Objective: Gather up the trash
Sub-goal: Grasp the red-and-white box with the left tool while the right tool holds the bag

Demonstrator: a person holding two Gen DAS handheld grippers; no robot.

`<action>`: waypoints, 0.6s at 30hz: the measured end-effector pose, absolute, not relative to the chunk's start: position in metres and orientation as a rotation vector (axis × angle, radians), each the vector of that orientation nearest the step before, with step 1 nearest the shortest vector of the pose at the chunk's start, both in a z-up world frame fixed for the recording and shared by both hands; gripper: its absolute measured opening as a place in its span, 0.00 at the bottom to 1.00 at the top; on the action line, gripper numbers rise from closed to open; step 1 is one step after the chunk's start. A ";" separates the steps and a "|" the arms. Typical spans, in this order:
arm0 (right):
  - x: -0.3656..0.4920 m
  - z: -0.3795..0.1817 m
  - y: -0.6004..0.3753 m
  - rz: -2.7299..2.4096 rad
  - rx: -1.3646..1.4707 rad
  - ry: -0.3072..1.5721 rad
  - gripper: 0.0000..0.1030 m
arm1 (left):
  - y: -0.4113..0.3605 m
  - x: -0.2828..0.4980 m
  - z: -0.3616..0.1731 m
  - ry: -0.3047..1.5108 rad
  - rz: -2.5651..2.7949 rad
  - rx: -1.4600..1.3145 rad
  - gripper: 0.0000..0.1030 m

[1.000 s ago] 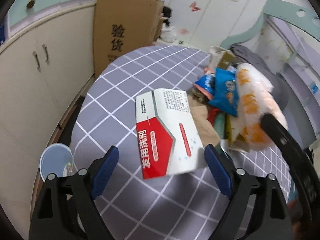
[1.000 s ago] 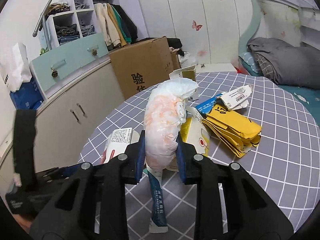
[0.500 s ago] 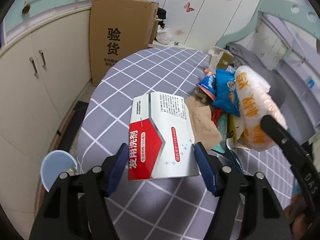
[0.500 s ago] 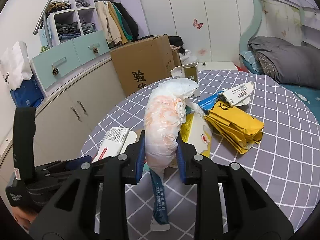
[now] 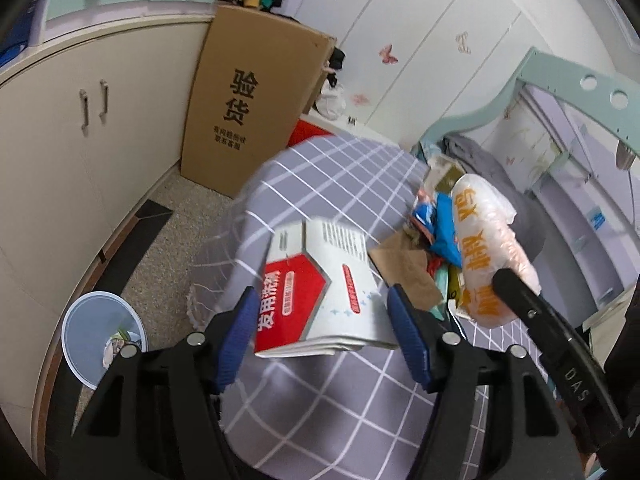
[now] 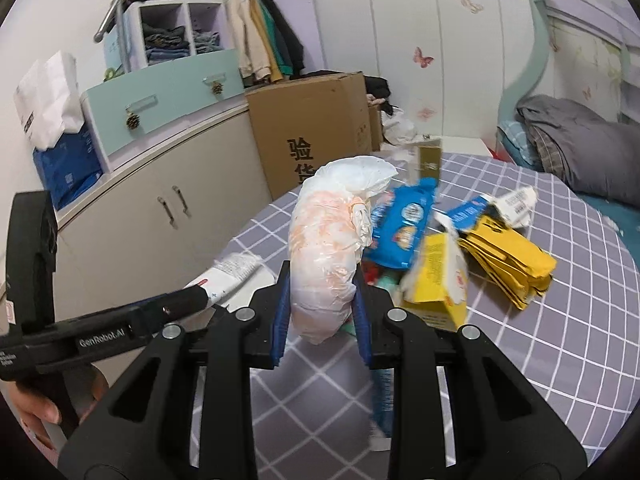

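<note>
My left gripper (image 5: 322, 334) is shut on a flat red-and-white box (image 5: 316, 296) and holds it lifted above the near edge of the round grey checked table (image 5: 320, 176). My right gripper (image 6: 322, 316) is shut on a crumpled white-and-orange plastic bag (image 6: 328, 256), held above the table; the bag also shows in the left wrist view (image 5: 486, 248). A light blue trash bin (image 5: 102, 338) stands on the floor, lower left of the table, with some trash inside. More trash lies piled on the table: a blue snack packet (image 6: 404, 226), a yellow carton (image 6: 438, 282), yellow wrappers (image 6: 508, 254).
A tall cardboard box (image 5: 248, 100) stands against beige cabinets (image 5: 60, 140) left of the table. A brown paper piece (image 5: 408, 276) lies by the pile. A bed with grey bedding (image 6: 576, 152) is beyond the table on the right.
My left gripper has closed on the red-and-white box and lifted it off the table, tilting toward the floor side. My right gripper still holds the plastic bag, a little higher.
</note>
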State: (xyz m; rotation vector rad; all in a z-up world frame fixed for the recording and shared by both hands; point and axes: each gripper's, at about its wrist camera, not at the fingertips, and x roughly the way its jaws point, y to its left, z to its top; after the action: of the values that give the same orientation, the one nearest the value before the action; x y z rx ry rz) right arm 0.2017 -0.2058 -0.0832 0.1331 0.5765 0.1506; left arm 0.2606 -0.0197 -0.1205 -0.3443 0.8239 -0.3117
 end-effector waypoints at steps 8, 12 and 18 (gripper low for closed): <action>0.209 -0.086 -0.172 0.188 0.122 0.598 0.27 | -0.002 0.256 -0.133 0.889 -0.369 -0.354 0.09; 0.201 -0.082 -0.185 0.131 0.115 0.577 0.27 | -0.017 0.251 -0.131 0.846 -0.360 -0.300 0.62; 0.190 -0.085 -0.215 0.062 0.127 0.573 0.27 | -0.050 0.255 -0.129 0.864 -0.400 -0.256 0.75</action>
State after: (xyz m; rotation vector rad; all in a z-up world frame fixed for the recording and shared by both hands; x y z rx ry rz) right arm 0.1903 -0.2154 -0.0847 0.1271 0.5729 0.0624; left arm 0.2554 -0.0503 -0.1287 -0.2556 0.8641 -0.4004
